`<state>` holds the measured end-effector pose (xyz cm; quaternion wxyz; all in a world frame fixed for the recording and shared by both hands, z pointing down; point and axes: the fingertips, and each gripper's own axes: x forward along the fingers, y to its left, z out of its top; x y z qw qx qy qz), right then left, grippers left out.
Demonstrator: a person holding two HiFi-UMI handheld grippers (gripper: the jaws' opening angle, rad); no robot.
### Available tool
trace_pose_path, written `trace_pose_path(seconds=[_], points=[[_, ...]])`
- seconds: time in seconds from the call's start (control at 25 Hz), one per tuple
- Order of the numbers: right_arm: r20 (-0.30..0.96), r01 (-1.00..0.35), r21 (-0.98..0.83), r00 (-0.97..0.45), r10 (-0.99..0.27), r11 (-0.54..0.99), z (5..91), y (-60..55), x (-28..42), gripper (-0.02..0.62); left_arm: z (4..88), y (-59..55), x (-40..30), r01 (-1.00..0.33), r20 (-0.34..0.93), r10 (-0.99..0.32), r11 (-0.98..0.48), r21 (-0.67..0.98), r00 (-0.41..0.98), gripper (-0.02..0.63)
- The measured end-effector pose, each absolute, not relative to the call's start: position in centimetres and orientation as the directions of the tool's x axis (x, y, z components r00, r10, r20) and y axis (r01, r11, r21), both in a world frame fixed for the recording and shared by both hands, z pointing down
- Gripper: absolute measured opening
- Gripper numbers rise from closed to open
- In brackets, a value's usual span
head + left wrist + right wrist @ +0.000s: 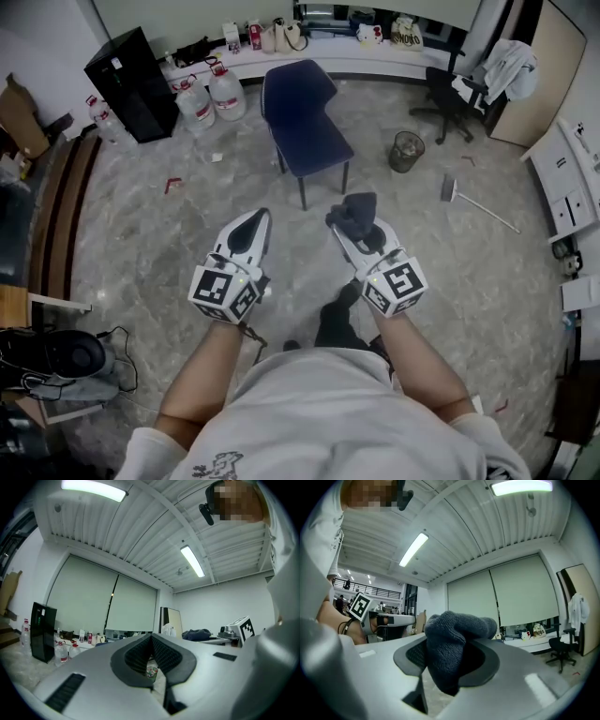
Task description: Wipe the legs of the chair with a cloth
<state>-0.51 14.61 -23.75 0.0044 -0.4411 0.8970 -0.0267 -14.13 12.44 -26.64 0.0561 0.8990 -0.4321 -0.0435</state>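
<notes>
Well, in the head view, the person holds both grippers out in front. The chair [305,117] is up ahead, well apart from them, and its legs [302,192] are thin and dark. The left gripper [255,218] has its jaws pressed together with nothing in them. The right gripper [343,226] pinches a dark cloth [356,209], bunched in a lump at its tip.

In the left gripper view, the two jaws meet at the tip. Only a far-off bin [151,672] shows through the small gap lower down.

In the right gripper view, the cloth fills the space between the jaws and bulges out on top.

I think the wiping has not begun. The cloth could slip out when it rubs hard on a leg, because it is a loose lump. The chair could also slide on the smooth floor [187,234] if nothing holds it.
</notes>
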Motion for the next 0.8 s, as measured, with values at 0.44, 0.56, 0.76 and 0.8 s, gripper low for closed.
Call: trace_pose_path(seconds=[0.44,0.56,0.76,0.8], points=[[0.054,-0.674,0.0,-0.738,-0.673,0.739,-18.8,-10.5,5.9,0.147,-22.7,-10.7,-7.2,-0.835,-0.044,-0.842,-0.54,0.109,0.538,0.006],[0.091,-0.644,0.003,-0.762,-0.641,0.765,-14.9,-16.1,7.0,0.147,-19.3,-16.5,-5.5,-0.836,-0.024,-0.84,-0.541,0.094,0.542,0.006],[0.182,-0.618,-0.014,-0.775,-0.606,0.786,-4.0,-23.5,6.8,0.147,-10.0,-25.5,-5.7,-0.842,-0.007,-0.849,-0.526,0.12,0.529,0.006],[0.193,-0.616,-0.024,-0.775,-0.601,0.787,-1.0,-25.0,6.5,0.147,-7.4,-27.2,-5.9,-0.841,-0.006,-0.849,-0.525,0.128,0.529,0.006]])
